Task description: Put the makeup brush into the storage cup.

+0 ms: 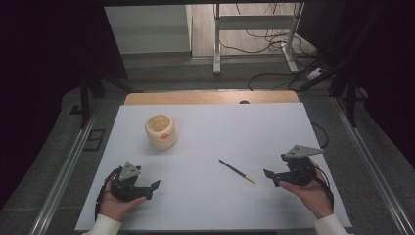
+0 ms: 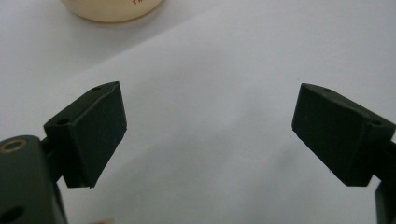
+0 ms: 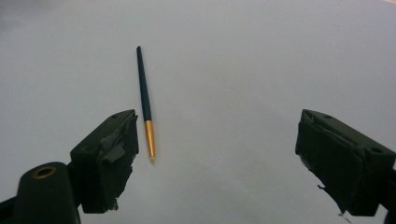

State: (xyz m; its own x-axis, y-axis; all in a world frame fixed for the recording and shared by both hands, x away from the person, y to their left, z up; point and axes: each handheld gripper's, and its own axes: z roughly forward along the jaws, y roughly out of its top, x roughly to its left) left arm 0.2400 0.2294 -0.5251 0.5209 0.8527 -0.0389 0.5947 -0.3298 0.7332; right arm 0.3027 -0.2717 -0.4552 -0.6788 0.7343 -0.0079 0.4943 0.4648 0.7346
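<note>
Both hands come in from the bottom, one claw each. The left claw (image 1: pixel 155 185) sits low at the near left of the worktop (image 1: pixel 210 137), jaws spread wide with nothing between them. The right claw (image 1: pixel 267 174) is over at the near right, also wide apart and empty, pointing left.

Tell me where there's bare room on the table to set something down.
The widest bare patch runs right of the cup and beyond the pen. The near middle, between the left tongs and the pen, is open too. It is tightest between the pen and the right tongs.
</note>
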